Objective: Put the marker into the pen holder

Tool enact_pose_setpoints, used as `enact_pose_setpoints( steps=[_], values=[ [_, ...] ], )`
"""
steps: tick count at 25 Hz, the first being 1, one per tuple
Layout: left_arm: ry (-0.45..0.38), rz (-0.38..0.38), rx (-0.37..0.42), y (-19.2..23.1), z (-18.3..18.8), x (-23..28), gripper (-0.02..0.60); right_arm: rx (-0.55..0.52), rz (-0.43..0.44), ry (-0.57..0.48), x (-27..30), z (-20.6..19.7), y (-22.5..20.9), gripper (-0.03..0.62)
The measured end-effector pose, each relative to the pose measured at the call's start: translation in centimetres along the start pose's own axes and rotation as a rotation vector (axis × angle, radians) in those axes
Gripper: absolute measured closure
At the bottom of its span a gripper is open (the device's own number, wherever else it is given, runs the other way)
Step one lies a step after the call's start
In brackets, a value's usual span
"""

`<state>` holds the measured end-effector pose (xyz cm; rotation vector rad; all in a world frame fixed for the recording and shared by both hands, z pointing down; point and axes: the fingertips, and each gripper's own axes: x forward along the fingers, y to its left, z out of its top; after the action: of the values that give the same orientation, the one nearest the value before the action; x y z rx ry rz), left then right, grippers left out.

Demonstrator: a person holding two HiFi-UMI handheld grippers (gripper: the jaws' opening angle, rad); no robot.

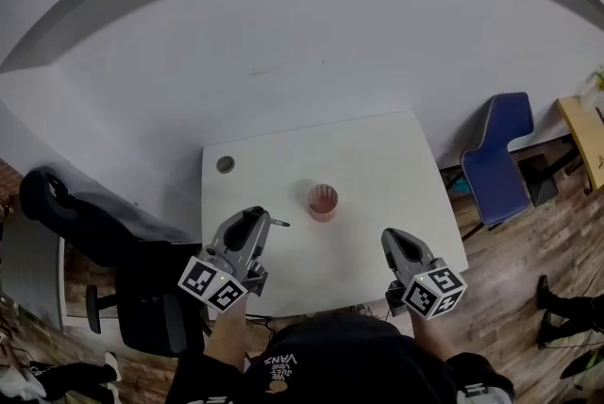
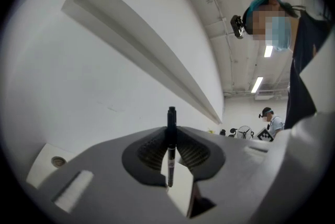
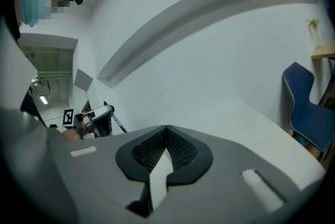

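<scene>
My left gripper is shut on a thin black marker, which stands upright between the pads in the left gripper view. In the head view the marker pokes out to the right of the jaws. A pink ribbed pen holder stands near the middle of the white table, to the right of and a little beyond the left gripper. My right gripper hovers over the table's near right part, its jaws closed with nothing between them. In the right gripper view the left gripper shows at the left with the marker.
A round grey grommet sits in the table's far left corner. A black office chair stands left of the table and a blue chair to its right. A white wall rises behind the table. A wooden shelf is at far right.
</scene>
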<state>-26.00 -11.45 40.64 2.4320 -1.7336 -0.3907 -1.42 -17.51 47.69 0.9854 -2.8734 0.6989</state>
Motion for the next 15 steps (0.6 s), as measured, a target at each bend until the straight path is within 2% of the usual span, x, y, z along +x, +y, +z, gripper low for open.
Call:
enact_pose_setpoints(
  steps=[15],
  values=[
    [0.021, -0.173, 0.031, 1.6, 0.2, 6.3, 0.479, 0.021, -0.185, -0.057, -3.7, -0.8, -0.3, 0.594]
  ],
)
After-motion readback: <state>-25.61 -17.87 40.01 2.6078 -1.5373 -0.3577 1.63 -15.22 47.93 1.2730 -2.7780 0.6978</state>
